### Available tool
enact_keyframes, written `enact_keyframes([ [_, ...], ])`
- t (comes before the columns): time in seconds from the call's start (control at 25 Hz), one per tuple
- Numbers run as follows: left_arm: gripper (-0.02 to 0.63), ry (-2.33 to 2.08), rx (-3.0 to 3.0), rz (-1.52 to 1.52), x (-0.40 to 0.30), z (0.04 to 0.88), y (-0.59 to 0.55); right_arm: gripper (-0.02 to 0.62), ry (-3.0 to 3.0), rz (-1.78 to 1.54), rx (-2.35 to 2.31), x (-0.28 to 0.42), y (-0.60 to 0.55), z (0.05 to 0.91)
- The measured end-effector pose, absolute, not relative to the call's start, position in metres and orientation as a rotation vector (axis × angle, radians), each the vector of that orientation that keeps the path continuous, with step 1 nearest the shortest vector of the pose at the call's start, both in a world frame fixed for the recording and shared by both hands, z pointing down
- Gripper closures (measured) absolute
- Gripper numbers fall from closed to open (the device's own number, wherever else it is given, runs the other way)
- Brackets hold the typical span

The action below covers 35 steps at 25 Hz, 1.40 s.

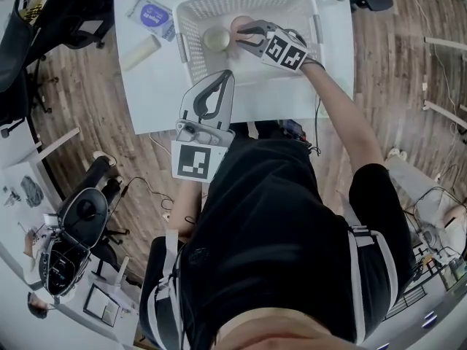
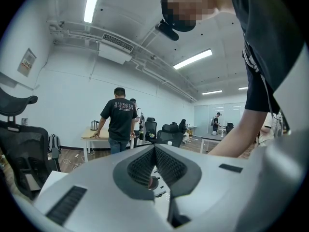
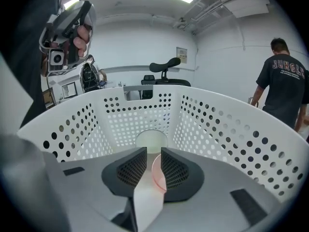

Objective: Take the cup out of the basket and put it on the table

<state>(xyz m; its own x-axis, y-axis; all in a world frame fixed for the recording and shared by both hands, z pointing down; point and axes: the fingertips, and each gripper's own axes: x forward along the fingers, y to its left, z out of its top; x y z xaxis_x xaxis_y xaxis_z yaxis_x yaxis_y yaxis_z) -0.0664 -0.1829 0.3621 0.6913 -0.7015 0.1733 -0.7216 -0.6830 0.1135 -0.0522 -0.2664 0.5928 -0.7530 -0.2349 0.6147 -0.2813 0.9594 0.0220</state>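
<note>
Only up close, pink cup (image 3: 157,173) rim between slightly spread jaws of right gripper (image 3: 153,151); left gripper (image 2: 154,148) jaws together.

Black short-sleeved T-shirt (image 1: 277,217)

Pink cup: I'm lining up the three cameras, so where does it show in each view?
Head view: pink cup upper centre, inside the white basket, beside the right tool.
Left gripper view: not in it.
Right gripper view: its rim low centre, between the tool's jaws.
Shared landmark: the basket's perforated wall, head and right gripper views.
</note>
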Motion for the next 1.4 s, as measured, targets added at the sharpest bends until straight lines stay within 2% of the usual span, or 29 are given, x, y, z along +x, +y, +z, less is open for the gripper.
enact_keyframes([
  [1.04, 0.586, -1.151, 2.72, 0.178, -0.068, 0.366, -0.183, 0.513, -2.288, 0.036, 0.3, -0.045, -0.265, 0.634],
  [1.16, 0.588, -1.153, 2.72, 0.179, -0.068, 0.366, -0.183, 0.554, -2.279, 0.022, 0.307, -0.043, -0.266, 0.634],
  [1.4, 0.588, -1.158, 2.723, 0.18, -0.068, 0.366, -0.183, 0.557, -2.272, 0.011, 0.316, -0.04, -0.269, 0.635],
])
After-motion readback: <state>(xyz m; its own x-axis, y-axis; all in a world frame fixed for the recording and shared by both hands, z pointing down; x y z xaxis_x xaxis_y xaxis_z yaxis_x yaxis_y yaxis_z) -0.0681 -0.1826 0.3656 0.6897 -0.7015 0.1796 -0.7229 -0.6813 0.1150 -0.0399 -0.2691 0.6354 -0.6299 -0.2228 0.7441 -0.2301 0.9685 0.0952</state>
